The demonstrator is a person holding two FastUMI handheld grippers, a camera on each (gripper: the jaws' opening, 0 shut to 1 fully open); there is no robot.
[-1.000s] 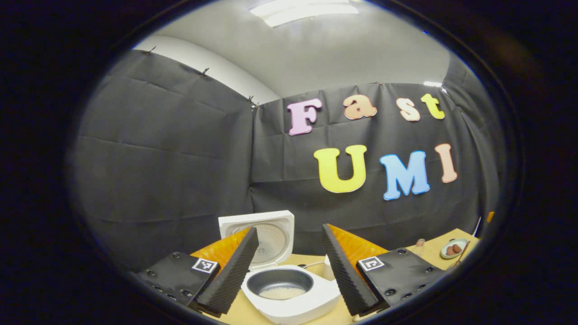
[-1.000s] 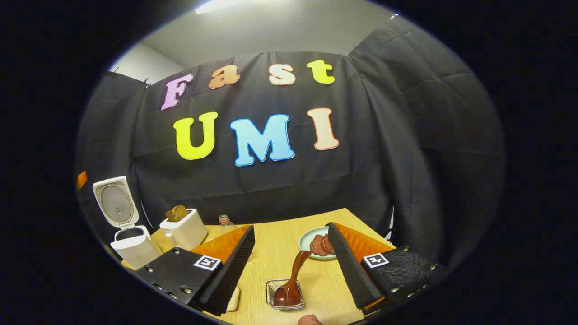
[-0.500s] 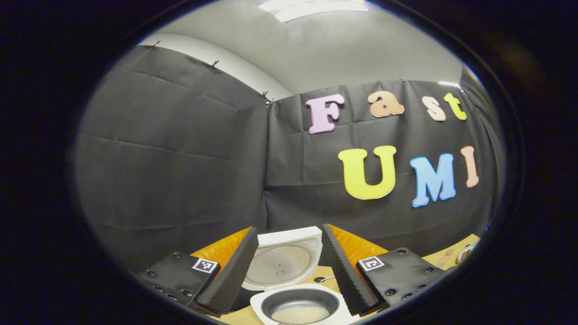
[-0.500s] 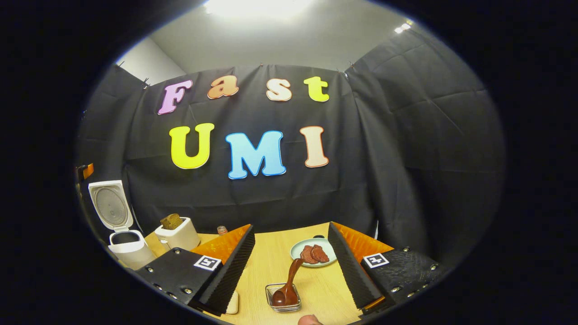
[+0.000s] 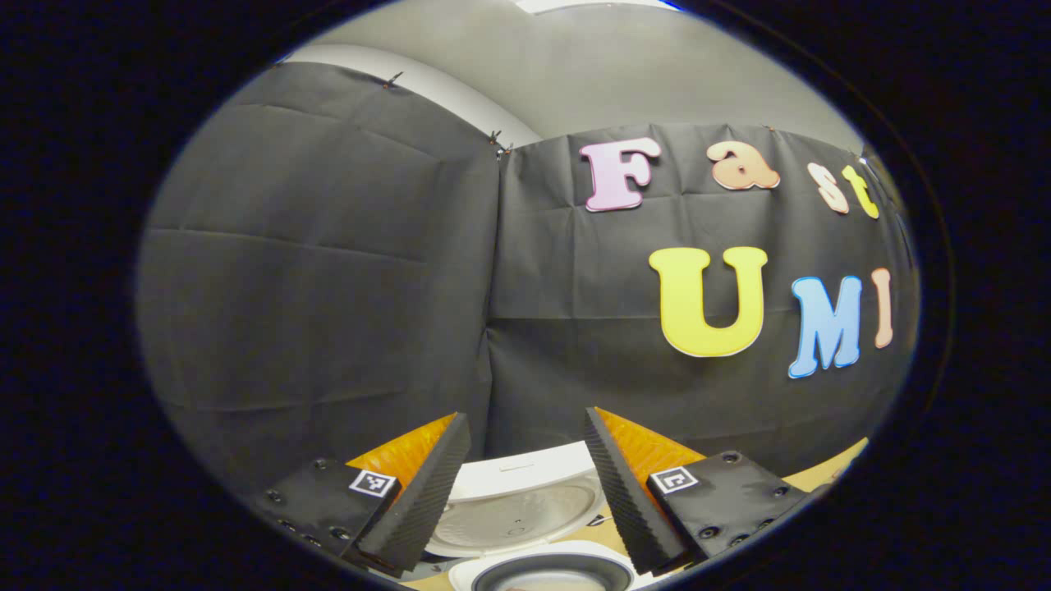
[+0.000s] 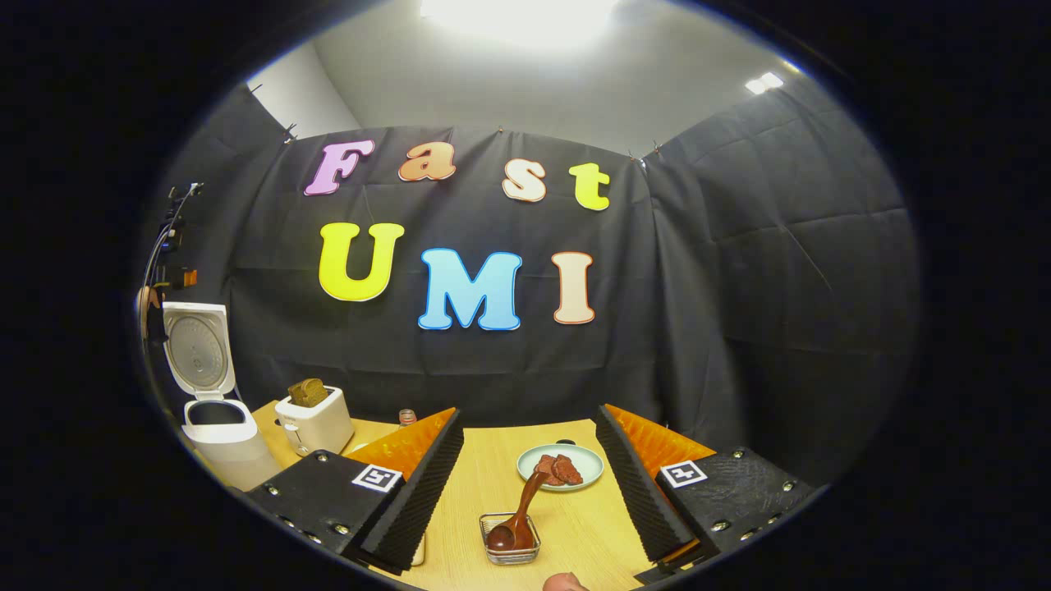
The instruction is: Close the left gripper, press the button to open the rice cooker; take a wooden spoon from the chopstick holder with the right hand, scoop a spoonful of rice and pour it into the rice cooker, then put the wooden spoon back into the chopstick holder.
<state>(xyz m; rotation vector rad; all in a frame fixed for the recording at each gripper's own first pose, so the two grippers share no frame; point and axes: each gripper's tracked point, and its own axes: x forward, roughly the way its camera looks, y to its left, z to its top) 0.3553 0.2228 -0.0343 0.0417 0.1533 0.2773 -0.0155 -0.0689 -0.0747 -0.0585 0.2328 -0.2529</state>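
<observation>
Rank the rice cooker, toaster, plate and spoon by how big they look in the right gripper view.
1. Rice cooker, lid up.
2. Toaster.
3. Plate and spoon look about alike; the spoon sits nearer the camera, so I won't rank them.

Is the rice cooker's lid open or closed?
Open. The rice cooker has its lid standing straight up, and you can see down into the pot.

We saw a ceiling light (image 6: pixel 519 15) blown out to white glare at twelve o'clock in the right gripper view, with a smaller lamp (image 6: pixel 759 82) at two o'clock. The left gripper view was dimmer. Fisheye bending curved both views' edges; focus stayed sharp, shadows soft.
</observation>
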